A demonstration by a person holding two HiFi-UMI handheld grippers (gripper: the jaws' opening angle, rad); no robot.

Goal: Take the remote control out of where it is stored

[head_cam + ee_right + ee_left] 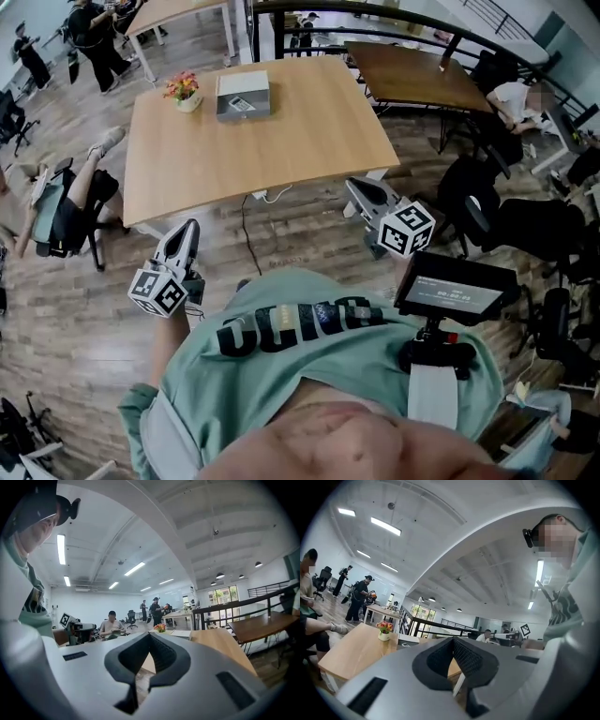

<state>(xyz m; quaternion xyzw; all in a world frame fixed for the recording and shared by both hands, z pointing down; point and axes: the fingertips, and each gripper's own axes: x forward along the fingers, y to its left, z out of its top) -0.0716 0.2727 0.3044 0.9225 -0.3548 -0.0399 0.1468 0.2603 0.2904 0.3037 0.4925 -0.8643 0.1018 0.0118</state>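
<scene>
Short of the wooden worktop [281, 141], the left gripper [187, 228] and right gripper [354, 186] are hovering empty, jaws pressed together, while the remote control [240, 104] is seemingly resting in a grey box [246, 86] at the far edge beside a flower pot [184, 92] — approach is only starting, so reaching across and spreading the jaws is probably coming next.

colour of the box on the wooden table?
Grey box, paler on top; clearest in head view.
</scene>
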